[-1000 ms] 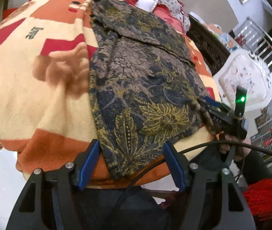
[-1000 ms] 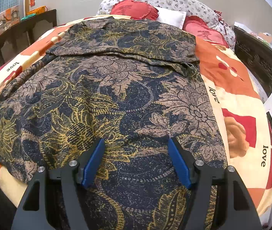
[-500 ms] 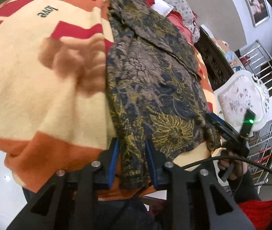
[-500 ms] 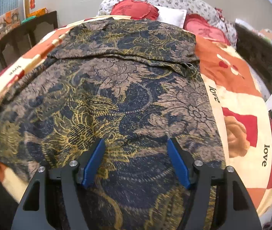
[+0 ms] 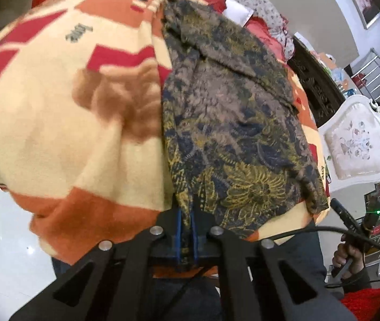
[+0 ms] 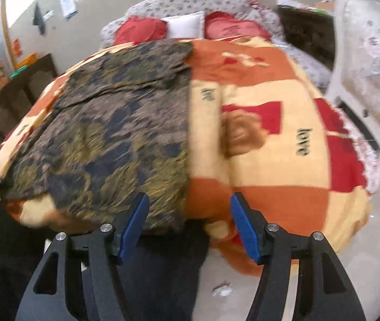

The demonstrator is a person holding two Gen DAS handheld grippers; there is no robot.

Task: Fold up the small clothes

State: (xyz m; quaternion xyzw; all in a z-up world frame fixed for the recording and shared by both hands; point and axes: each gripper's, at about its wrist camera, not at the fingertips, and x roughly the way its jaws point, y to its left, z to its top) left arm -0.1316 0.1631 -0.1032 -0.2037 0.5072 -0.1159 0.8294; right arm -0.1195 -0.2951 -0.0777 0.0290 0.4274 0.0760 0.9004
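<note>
My left claw [image 5: 185, 224] pinches the near hem of the dark floral garment [image 5: 232, 123], which lies spread flat on the orange-and-cream blanket [image 5: 64, 133] covering the bed; my right claw [image 6: 188, 224] hangs spread wide at the bed's edge, beside the garment's near corner, gripping nothing, the view blurred

dark floral garment [image 5: 224, 133] (corner pinched), spread flat
</note>
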